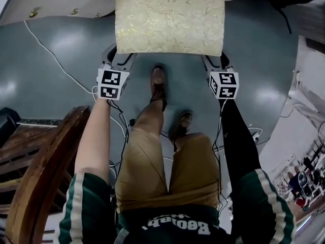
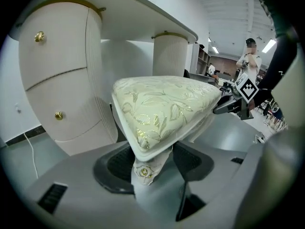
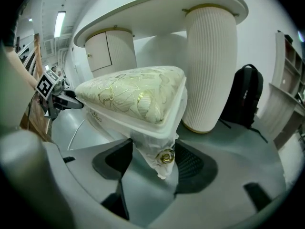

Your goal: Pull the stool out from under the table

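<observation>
The stool [image 1: 170, 18], a cream seat patterned in gold, stands on the grey floor [image 1: 264, 55] straight ahead of the person, at the curved edge of the white table [image 1: 56, 4]. Whether its far side lies under the top I cannot tell. The left gripper [image 1: 120, 60] has the stool's near left corner and the right gripper [image 1: 215, 60] the near right one, both reaching in just under the seat's rim. In each gripper view the jaws stand fairly wide and are closed on the top of a corner leg [image 2: 151, 189], its gold rosette [image 2: 142, 172] facing the camera between the pads. A wooden chair [image 1: 45, 156] stands well apart at the person's left.
</observation>
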Demonstrator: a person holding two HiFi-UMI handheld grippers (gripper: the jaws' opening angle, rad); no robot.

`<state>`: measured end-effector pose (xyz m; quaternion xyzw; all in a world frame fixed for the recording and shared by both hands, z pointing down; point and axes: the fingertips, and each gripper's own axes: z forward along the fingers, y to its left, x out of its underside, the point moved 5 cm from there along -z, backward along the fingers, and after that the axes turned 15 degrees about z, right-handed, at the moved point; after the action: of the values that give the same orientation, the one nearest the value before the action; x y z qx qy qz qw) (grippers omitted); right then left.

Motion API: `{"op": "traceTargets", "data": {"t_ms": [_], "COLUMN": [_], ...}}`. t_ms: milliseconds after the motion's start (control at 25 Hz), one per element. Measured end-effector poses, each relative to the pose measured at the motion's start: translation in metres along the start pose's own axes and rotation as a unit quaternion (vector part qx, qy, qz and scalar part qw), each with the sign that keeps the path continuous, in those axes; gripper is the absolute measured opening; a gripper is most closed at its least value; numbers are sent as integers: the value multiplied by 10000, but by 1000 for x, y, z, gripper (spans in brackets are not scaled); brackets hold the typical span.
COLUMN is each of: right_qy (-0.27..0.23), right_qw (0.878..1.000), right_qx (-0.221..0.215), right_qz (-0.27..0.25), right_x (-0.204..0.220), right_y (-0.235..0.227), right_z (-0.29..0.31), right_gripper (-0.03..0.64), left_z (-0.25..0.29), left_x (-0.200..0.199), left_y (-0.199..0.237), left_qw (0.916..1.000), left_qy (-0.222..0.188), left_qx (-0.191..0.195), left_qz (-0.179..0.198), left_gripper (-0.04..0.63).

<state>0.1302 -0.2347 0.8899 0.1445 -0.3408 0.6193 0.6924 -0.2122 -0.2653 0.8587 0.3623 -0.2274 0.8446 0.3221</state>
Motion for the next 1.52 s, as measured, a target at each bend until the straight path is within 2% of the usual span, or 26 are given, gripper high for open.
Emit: {"op": "traceTargets", "data": {"t_ms": [200,480,920,1120,1200,1240,1320,1520], "right_qy": [338,650,985,1246,1230,1171,1087,843], "right_qw": [9994,9979,9951,9918,9923,9931,9940,9963], "right_qx": [33,32,-38,-266,-143,-16,153,114], "right_qz": [47,56,44,93,-8,-62,20,122], "right_x": [1,73,139,166,165,162,157,139], "right_y": [4,14,24,31,31,30,26,26], "right_z": [-11,-63,-120,-141,-147,-151,-163,-213], "right_gripper": [287,286,287,290,310,350,359,351], "left_z": [-9,-59,-114,-134,-138,-140,-146,-186], "left_x": [-4,34,70,85,86,85,83,74], "left_y": [-4,-74,-146,-169,-172,-172,-170,-166], "left_qw": [9996,9978,9933,9894,9876,9870,9862,9820], "left_qy": [235,584,1069,1379,1520,1567,1624,1841], "left_qx": [151,240,270,257,215,176,57,-364], "left_qz": [-82,-215,-346,-377,-340,-324,-327,-208], "left_gripper": [273,272,265,265,265,265,267,267]}}
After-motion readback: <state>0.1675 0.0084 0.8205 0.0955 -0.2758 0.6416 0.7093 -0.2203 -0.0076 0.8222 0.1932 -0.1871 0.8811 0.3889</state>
